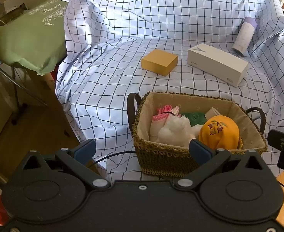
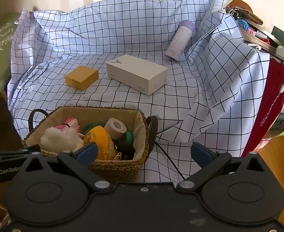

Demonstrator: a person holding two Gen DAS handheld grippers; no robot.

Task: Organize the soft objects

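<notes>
A woven basket (image 1: 161, 160) (image 2: 120, 168) stands at the near edge of the checked cloth. It holds a white fluffy toy (image 1: 175, 130) (image 2: 58, 137), a pink cloth (image 1: 164, 112) (image 2: 69, 123), a yellow embroidered soft item (image 1: 219, 131) (image 2: 99, 138), something green (image 1: 194, 117) and a tape roll (image 2: 115, 127). My left gripper (image 1: 142, 150) is open and empty in front of the basket's left side. My right gripper (image 2: 143, 152) is open and empty, just right of the basket.
On the cloth behind the basket lie a yellow box (image 1: 159, 61) (image 2: 81, 77), a white box (image 1: 217, 63) (image 2: 137, 73) and a lilac bottle (image 1: 244, 35) (image 2: 178, 38). A green pillow (image 1: 25, 34) sits left. A cluttered shelf (image 2: 262, 36) and red cloth (image 2: 271, 104) stand right.
</notes>
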